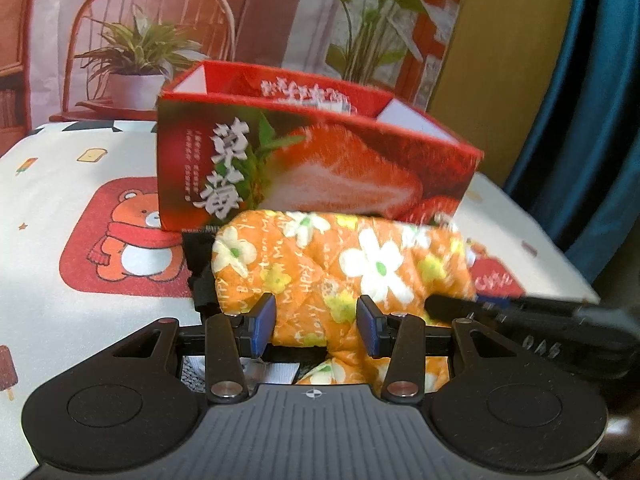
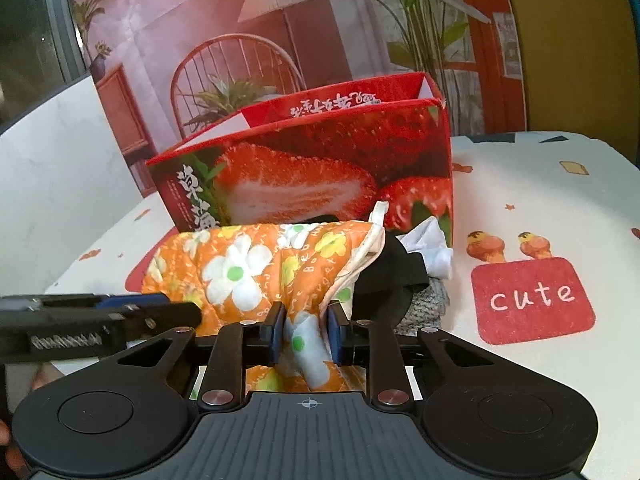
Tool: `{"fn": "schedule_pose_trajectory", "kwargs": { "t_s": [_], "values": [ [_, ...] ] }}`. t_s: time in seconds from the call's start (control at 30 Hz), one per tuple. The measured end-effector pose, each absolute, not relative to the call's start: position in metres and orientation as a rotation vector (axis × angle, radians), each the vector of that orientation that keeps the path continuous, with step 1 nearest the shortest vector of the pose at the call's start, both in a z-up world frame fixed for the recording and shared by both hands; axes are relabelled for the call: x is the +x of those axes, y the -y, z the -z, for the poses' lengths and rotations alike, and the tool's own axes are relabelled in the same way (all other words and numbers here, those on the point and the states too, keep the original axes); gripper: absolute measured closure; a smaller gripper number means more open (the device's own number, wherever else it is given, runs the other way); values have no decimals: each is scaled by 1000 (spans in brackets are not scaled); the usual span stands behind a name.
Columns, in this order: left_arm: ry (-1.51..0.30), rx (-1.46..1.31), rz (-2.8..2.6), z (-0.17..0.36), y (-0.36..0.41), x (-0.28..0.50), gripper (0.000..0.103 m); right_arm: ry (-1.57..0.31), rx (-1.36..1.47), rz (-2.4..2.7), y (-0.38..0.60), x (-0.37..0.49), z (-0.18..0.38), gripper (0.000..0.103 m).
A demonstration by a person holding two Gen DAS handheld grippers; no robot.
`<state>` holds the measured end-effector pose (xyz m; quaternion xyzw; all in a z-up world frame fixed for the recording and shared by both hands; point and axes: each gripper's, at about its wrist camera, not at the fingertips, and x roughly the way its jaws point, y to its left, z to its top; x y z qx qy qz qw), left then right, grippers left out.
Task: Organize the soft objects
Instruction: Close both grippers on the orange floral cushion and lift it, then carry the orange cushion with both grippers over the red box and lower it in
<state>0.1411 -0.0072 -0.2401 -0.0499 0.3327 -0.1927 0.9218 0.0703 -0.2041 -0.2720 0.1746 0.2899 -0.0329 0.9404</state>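
An orange quilted oven mitt with white and yellow flowers point(image 1: 340, 272) lies in front of an open red strawberry box point(image 1: 312, 168). My left gripper point(image 1: 316, 326) is shut on the mitt's near edge. My right gripper point(image 2: 306, 332) is shut on the mitt point(image 2: 256, 268) at its cuff end. The right gripper shows at the right of the left wrist view point(image 1: 520, 312). The left gripper shows at the left of the right wrist view point(image 2: 100, 316). The box also stands behind the mitt in the right wrist view point(image 2: 320, 168).
A black cloth point(image 2: 384, 280), a white cloth point(image 2: 432, 248) and a grey knitted piece point(image 2: 428, 304) lie right of the mitt. A black strap point(image 1: 200, 268) lies under its left end. The tablecloth point(image 1: 80, 208) has bear and "cute" prints. A printed backdrop stands behind.
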Motion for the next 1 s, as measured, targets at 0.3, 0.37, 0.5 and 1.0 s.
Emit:
{"fn": "schedule_pose_trajectory", "kwargs": {
  "t_s": [0.3,0.37,0.5,1.0],
  "values": [
    [-648,-223,245,234,-21,148,56,-602,368,62,207,73,279,83],
    [-677,-253,243,238,-24,152,57,-601,373,60,208,74,280,83],
    [-668,-241,276,238,-20,151,60,-599,372,57,208,74,281,83],
    [-558,-153,321,216,-9,134,86,-511,345,39,204,63,255,89]
  ]
}}
